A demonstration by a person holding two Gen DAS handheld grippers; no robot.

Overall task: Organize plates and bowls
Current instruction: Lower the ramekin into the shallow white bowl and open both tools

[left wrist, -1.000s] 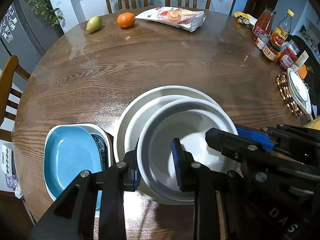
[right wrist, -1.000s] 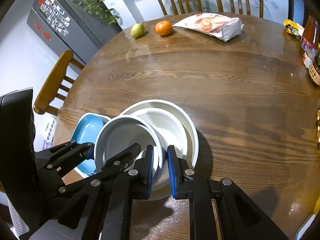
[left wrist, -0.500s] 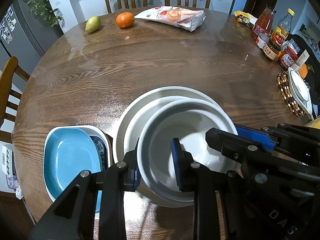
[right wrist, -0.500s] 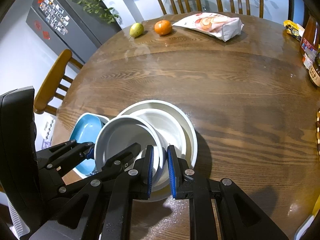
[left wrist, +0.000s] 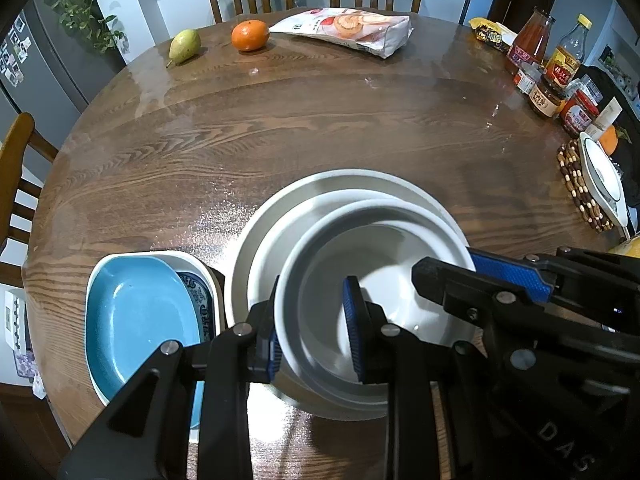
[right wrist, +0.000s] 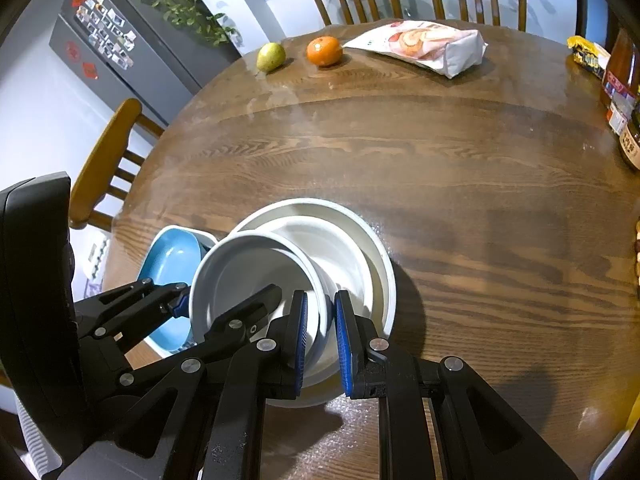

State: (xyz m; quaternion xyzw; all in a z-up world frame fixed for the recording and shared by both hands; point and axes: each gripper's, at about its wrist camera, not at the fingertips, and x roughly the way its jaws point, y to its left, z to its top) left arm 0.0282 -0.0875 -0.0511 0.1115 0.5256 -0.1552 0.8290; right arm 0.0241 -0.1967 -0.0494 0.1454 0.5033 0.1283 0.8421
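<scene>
Bowl [left wrist: 384,280], plain glossy white and deep, sits low-centre inside a wider plate [left wrist: 340,184], its rim pinched by both hand-held grippers, left [left wrist: 314,338] and right [right wrist: 320,344].

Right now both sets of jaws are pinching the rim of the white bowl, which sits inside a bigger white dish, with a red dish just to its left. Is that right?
Almost. The dish to the left is blue, not red; the left wrist view shows it clearly. The rest holds: the left gripper and the right gripper each pinch the rim of the white bowl, which sits inside the bigger white dish.
</scene>
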